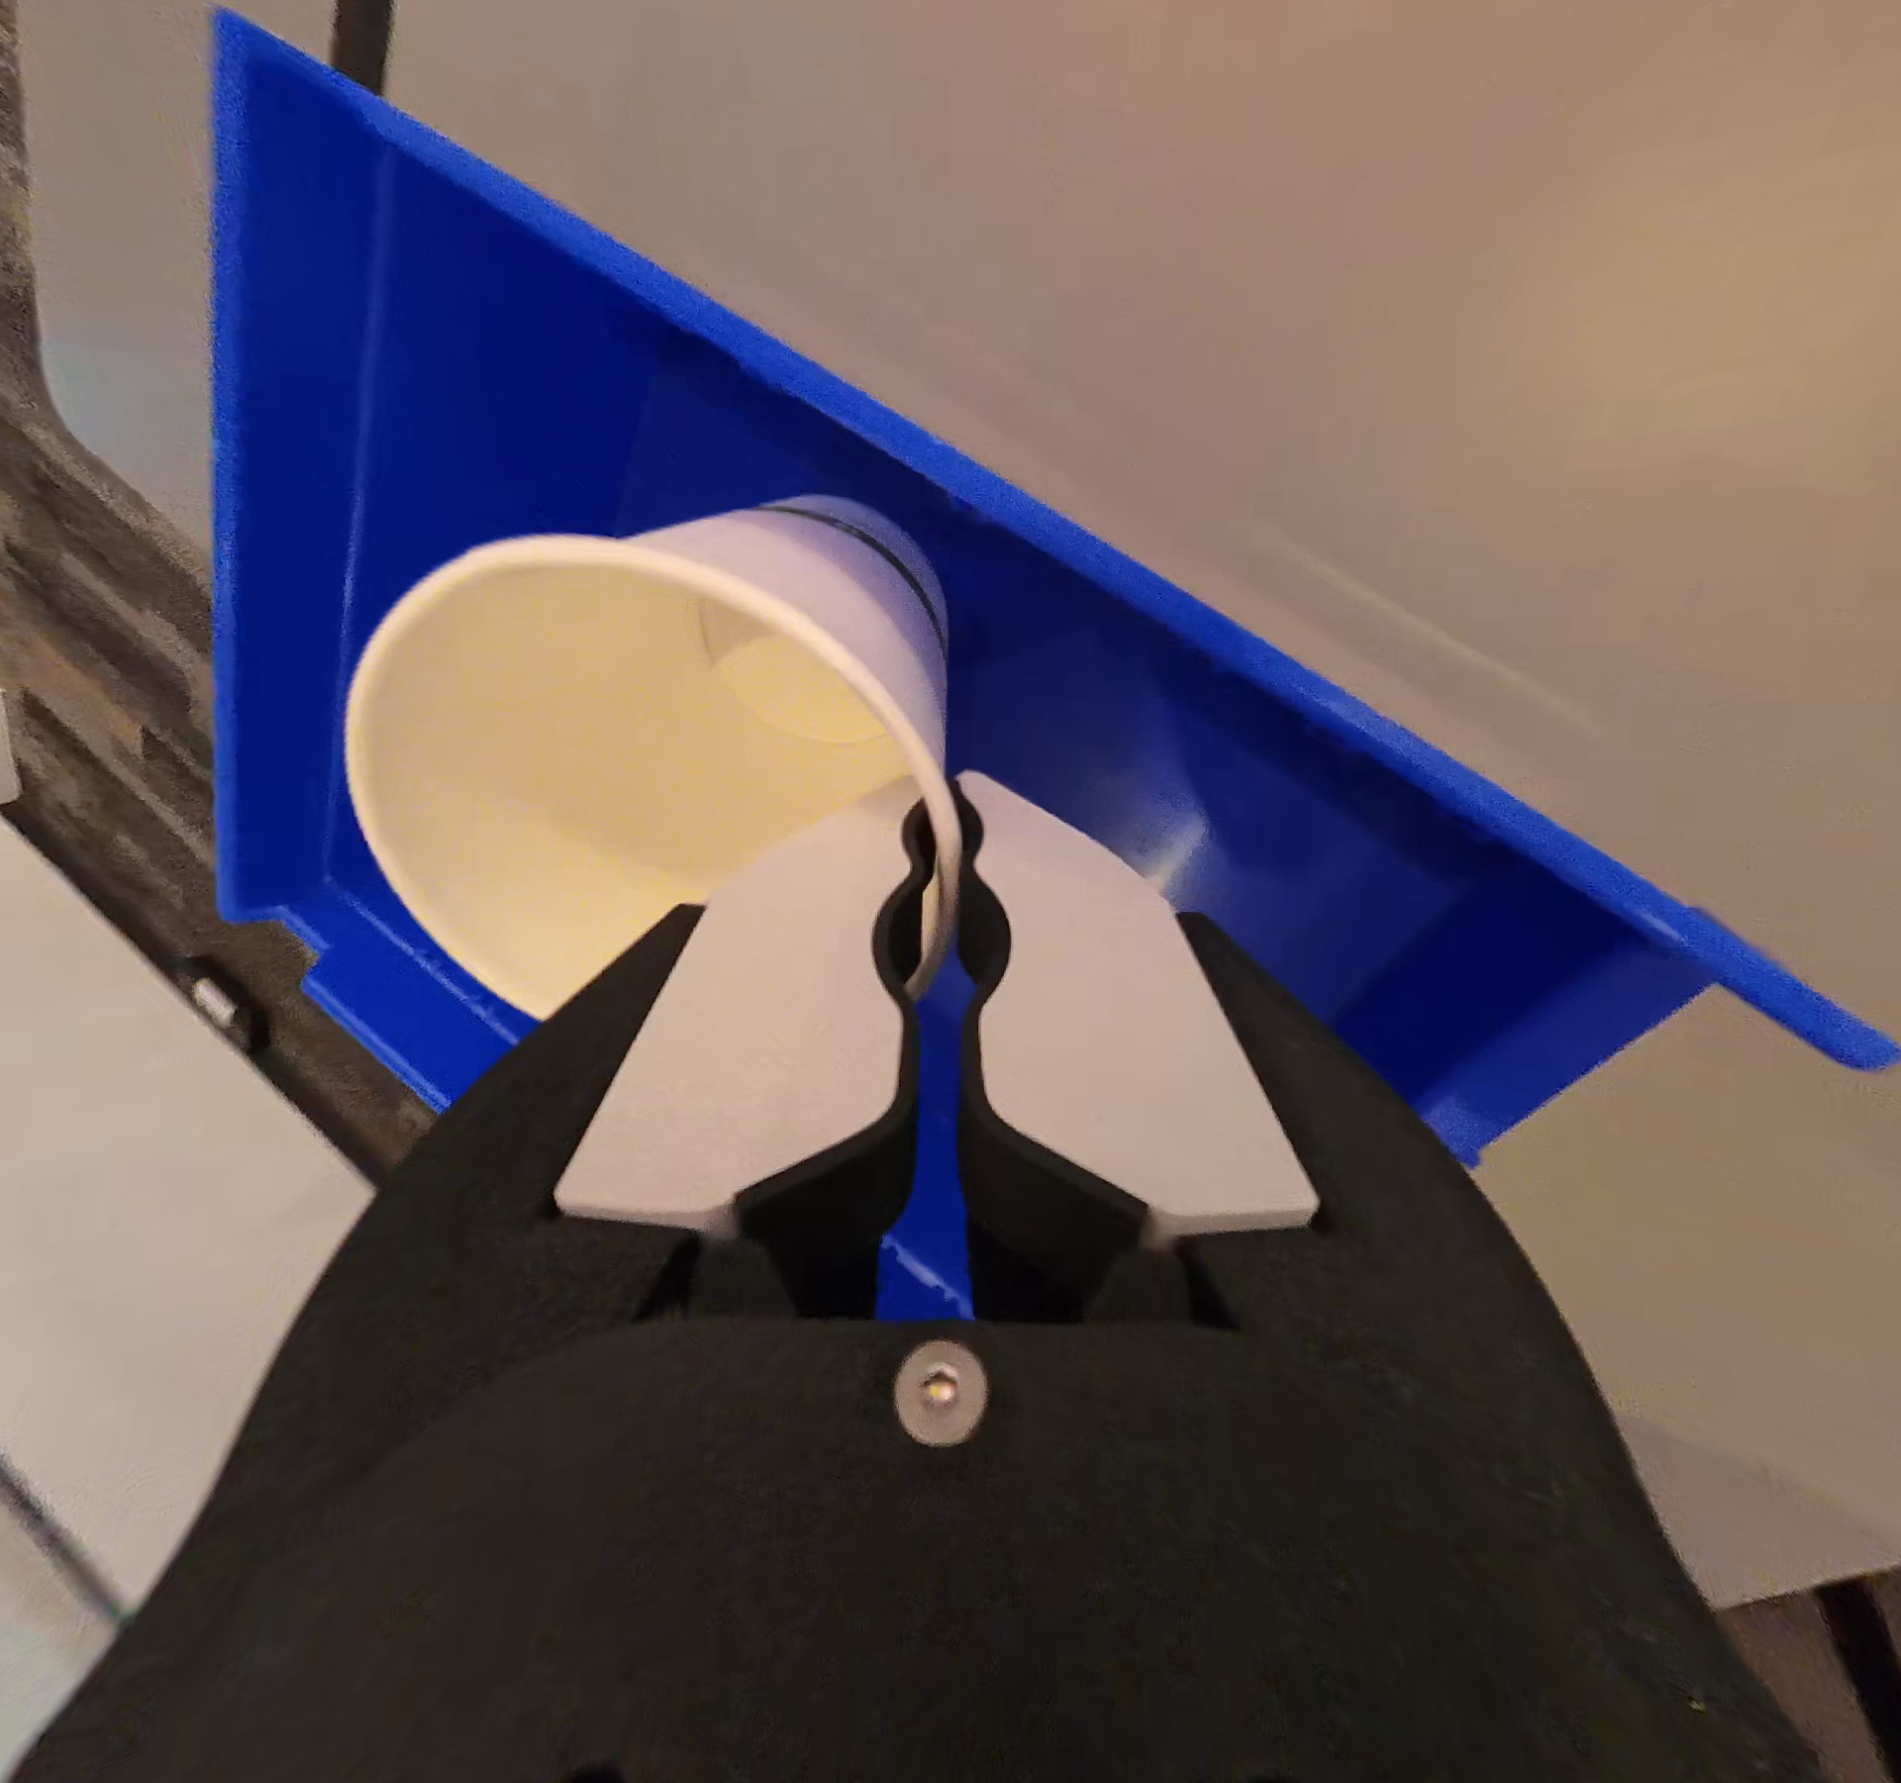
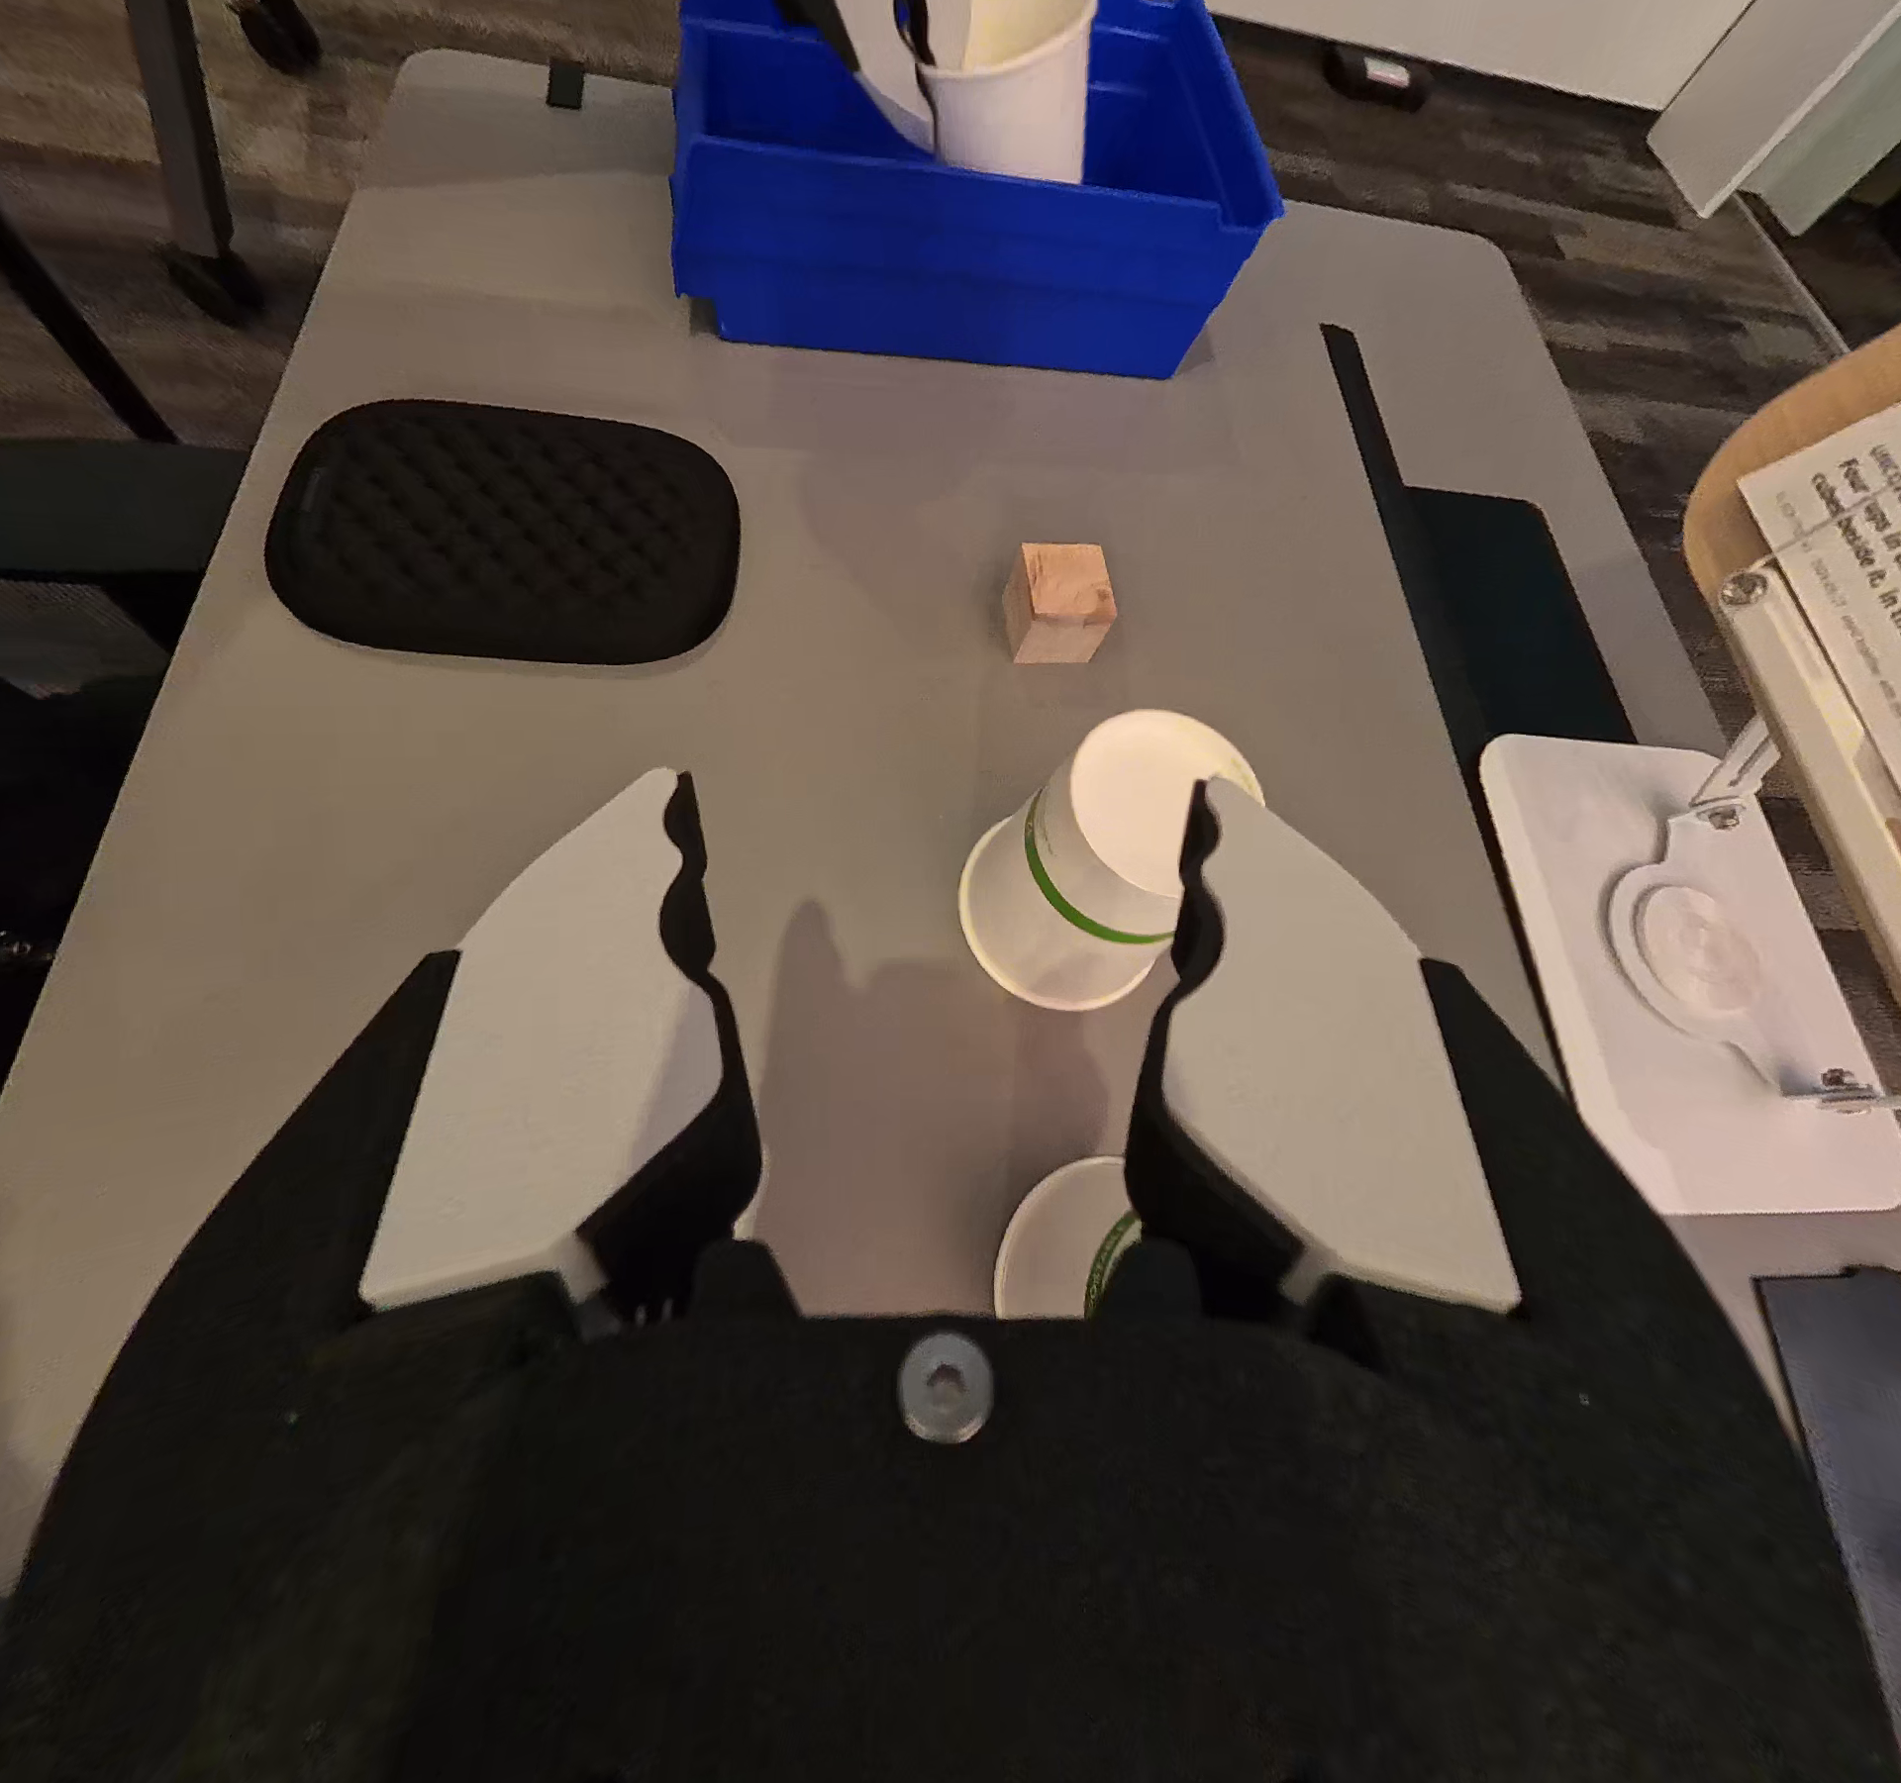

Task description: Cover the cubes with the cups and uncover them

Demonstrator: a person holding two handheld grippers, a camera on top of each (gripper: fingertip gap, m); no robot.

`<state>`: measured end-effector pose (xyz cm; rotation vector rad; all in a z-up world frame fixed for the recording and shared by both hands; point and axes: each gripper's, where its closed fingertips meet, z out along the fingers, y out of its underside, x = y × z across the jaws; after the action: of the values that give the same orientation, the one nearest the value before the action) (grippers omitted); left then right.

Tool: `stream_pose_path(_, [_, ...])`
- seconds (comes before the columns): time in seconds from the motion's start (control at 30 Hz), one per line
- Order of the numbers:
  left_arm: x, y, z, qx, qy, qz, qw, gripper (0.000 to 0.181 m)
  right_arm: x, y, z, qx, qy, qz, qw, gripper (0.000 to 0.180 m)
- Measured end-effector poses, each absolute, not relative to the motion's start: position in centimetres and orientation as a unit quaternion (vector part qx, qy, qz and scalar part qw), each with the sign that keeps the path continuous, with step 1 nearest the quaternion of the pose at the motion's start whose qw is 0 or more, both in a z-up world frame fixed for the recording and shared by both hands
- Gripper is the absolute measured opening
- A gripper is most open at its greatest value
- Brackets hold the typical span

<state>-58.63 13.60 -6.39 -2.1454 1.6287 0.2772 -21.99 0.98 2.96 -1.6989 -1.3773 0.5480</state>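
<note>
Right now the left gripper (image 1: 944, 813) is pinched tight on the rim of a white paper cup (image 1: 658, 736), which sits tilted inside the blue bin (image 1: 494, 396), its open mouth turned toward the lower left of the left wrist view. From the right wrist view the same cup (image 2: 1013, 83) shows upright-ish at the top centre of the frame, over the bin (image 2: 957, 263), with the left gripper (image 2: 931, 103) reaching down onto its near rim.

Meanwhile the right gripper (image 2: 941, 798) hangs over the grey table (image 2: 844, 458) with its fingers spread wide and nothing between them. Just inside its right-hand finger (image 2: 1296, 952) an upside-down cup with a green band (image 2: 1070, 900) stands on the table, right of centre. Beyond it, a bare wooden cube (image 2: 1057, 602) sits uncovered near the middle of the frame. Another cup (image 2: 1065, 1240) peeks out lower down, partly hidden by the gripper. A black quilted pad (image 2: 504, 530) lies at the left of the table.
</note>
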Motion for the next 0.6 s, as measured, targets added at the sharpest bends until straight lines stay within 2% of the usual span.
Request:
stream_pose_path(0.13, [-57.5,13.3,0.0,-0.780,0.518,0.031,0.350,0.000,-21.4,1.6,3.1,-0.676,-0.532,0.240,0.450,0.086])
stream_pose_path(0.23, [-54.1,10.7,7.3,-0.744,0.468,-0.089,0.469,0.000,-22.5,1.7,4.9,-0.652,-0.517,0.265,0.488,0.084])
stream_pose_path(0.3, [-50.5,7.2,11.1,-0.694,0.466,-0.189,0.515,0.000,-24.0,1.3,6.6,-0.618,-0.515,0.284,0.521,0.084])
stream_pose_path(0.43, [-43.2,-0.1,14.1,-0.596,0.495,-0.333,0.538,0.000,-26.9,-0.7,9.7,-0.545,-0.520,0.317,0.577,0.090])
stream_pose_path(0.6, [-37.1,-6.0,14.6,-0.507,0.508,-0.457,0.526,0.000,-28.0,-2.4,12.2,-0.480,-0.503,0.316,0.646,0.087])
